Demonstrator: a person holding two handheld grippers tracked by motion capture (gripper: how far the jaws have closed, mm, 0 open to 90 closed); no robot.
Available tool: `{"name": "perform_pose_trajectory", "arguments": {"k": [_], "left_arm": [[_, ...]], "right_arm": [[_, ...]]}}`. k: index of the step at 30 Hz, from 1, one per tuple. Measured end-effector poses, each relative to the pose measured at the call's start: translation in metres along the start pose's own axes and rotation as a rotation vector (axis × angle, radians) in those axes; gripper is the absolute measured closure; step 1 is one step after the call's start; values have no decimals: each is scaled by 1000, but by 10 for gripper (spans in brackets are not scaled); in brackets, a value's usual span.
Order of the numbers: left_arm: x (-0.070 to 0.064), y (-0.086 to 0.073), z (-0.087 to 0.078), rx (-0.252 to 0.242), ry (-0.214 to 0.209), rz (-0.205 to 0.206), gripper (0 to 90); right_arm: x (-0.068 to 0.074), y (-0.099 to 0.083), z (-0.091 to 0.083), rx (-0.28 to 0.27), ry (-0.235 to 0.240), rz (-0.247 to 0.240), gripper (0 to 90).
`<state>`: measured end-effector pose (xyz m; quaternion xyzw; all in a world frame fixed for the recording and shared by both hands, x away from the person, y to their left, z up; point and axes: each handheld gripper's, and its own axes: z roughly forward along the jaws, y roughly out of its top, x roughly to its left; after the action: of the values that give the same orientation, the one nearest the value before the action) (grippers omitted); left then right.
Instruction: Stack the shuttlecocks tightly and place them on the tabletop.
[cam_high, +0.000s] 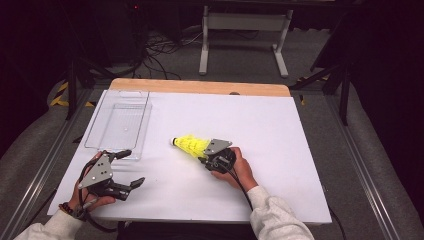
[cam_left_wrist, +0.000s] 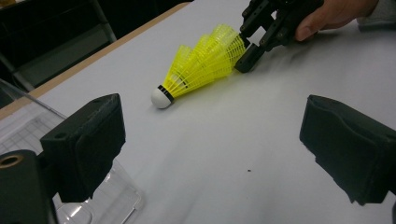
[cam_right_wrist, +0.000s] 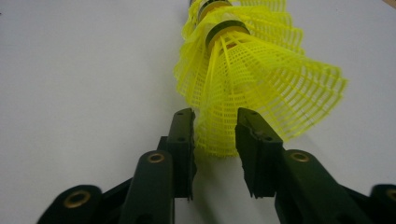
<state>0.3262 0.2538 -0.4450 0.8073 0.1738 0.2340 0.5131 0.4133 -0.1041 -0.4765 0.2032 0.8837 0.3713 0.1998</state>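
A stack of nested yellow shuttlecocks (cam_high: 190, 145) lies on its side on the white table, white cork tip pointing left. My right gripper (cam_high: 203, 158) is at the stack's wide skirt end, shut on the rim of the outer skirt. In the right gripper view the mesh skirt (cam_right_wrist: 252, 74) sits pinched between the two black jaws of the right gripper (cam_right_wrist: 215, 135). My left gripper (cam_high: 131, 168) is held at the front left, jaws spread wide and empty. The left gripper view looks past the left gripper (cam_left_wrist: 215, 140) at the shuttlecocks (cam_left_wrist: 205, 65) and the right gripper (cam_left_wrist: 247, 60).
A clear plastic tray (cam_high: 144, 125) lies at the table's left, just beyond my left gripper; its corner (cam_left_wrist: 116, 205) shows under the left jaw. The white sheet (cam_high: 260, 130) covers the table, with a wooden strip (cam_high: 200, 86) along the far edge.
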Motion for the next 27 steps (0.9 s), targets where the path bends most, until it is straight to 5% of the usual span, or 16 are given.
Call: {"name": "perform_pose_trajectory", "arguments": {"k": [15, 27], "left_arm": [[-1, 1, 0, 1, 5, 6, 80], [0, 0, 1, 8, 3, 11, 80]], "right_arm": [[2, 6, -37, -80, -15, 31, 490], [7, 15, -73, -151, -77, -9, 414]]}}
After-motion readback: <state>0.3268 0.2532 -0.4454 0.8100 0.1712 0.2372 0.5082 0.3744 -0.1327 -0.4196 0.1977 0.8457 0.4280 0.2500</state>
